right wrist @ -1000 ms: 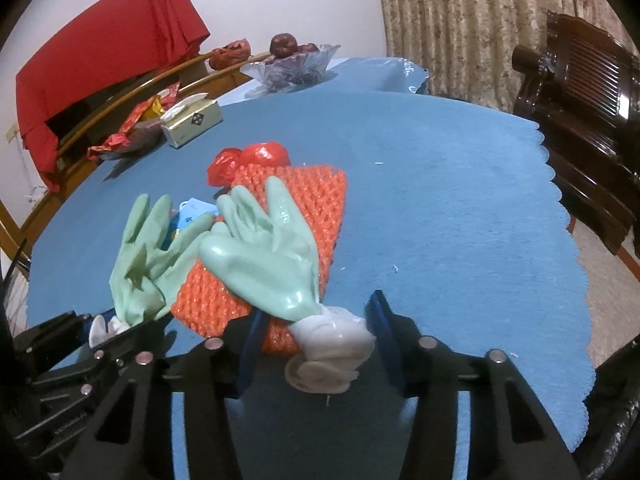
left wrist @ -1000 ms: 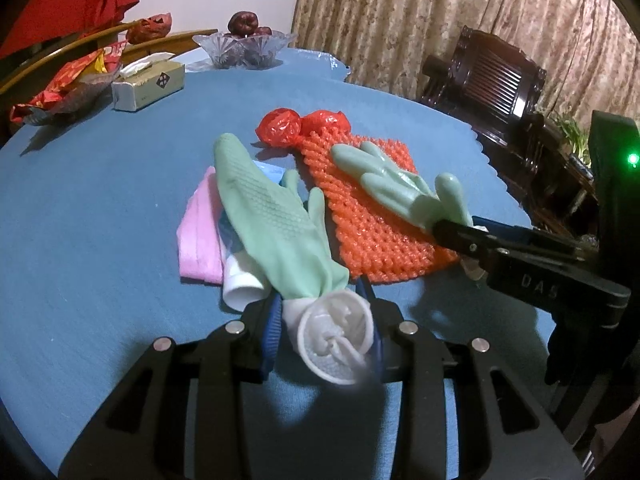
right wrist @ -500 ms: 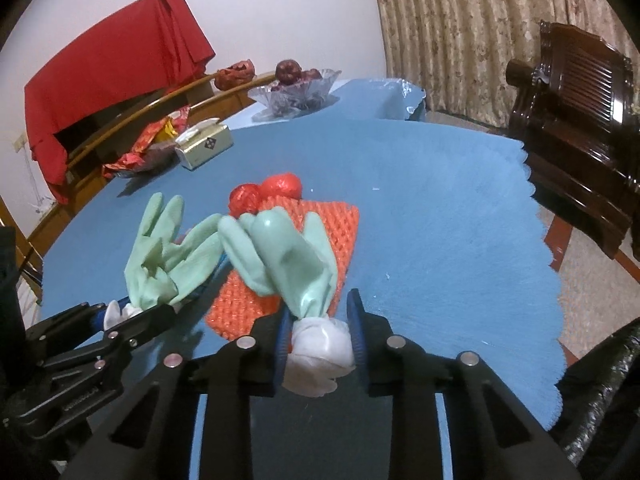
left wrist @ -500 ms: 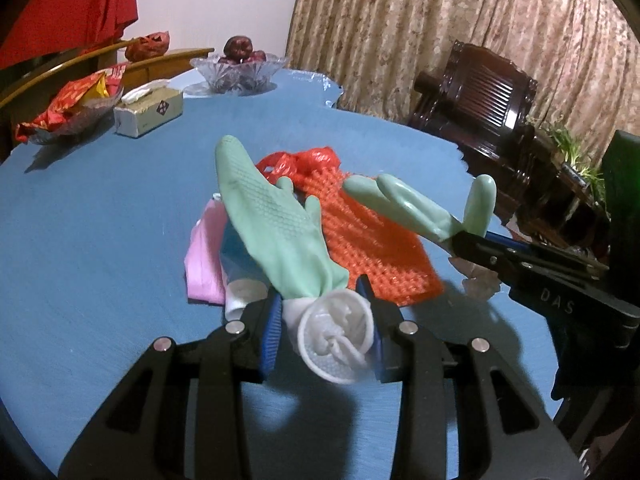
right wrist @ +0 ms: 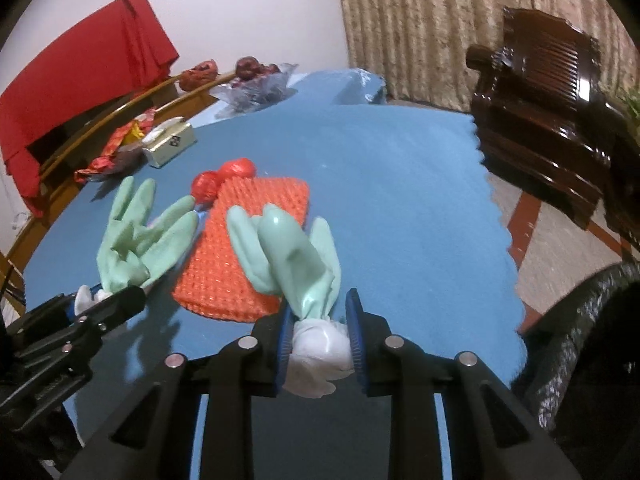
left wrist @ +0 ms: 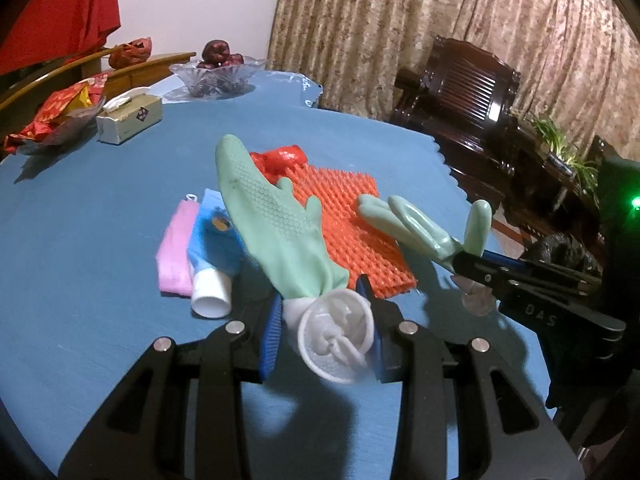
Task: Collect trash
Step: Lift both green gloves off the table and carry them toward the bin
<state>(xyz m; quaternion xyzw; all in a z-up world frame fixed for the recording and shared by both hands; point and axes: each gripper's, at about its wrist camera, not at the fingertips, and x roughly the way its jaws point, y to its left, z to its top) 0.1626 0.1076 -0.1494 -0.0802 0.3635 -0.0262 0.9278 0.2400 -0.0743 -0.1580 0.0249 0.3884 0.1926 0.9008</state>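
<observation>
Blue cloth covers the round table [left wrist: 92,216] in the left wrist view, with patterned curtains [left wrist: 400,32] and a dark carved wooden chair [left wrist: 460,92] behind it. At the far edge sit a glass fruit bowl [left wrist: 216,76], a tissue box [left wrist: 130,118] and red snack wrappers [left wrist: 56,110]. Mid-table lies an orange spiky mat [left wrist: 352,232] with a crumpled red bag [left wrist: 280,158] at its far end; just left of it are a pink cloth [left wrist: 176,248] and a blue tube with a white cap [left wrist: 212,252]. The left gripper [left wrist: 324,330] pinches the white rolled cuff of a mint-green rubber glove [left wrist: 272,220], whose textured palm and fingers rise away from the camera, lifted off the table. Its blue-padded fingers [left wrist: 270,330] press the cuff from both sides. At right, the right gripper [left wrist: 472,266] reaches in from the side, closed on a second green glove [left wrist: 416,224] held above the mat's near edge.

Over in the right wrist view, the same blue table [right wrist: 400,200] has the chair [right wrist: 560,120] at right and a red cloth [right wrist: 80,68] draped at left. The right gripper [right wrist: 320,340] clamps the bunched white cuff of its smooth, glossy green glove [right wrist: 288,256], which stands up over the orange mat [right wrist: 240,248]. The blue fingers [right wrist: 354,340] squeeze the cuff tightly. At left, the left gripper [right wrist: 104,300] holds the other glove [right wrist: 140,240] aloft, fingers splayed.
</observation>
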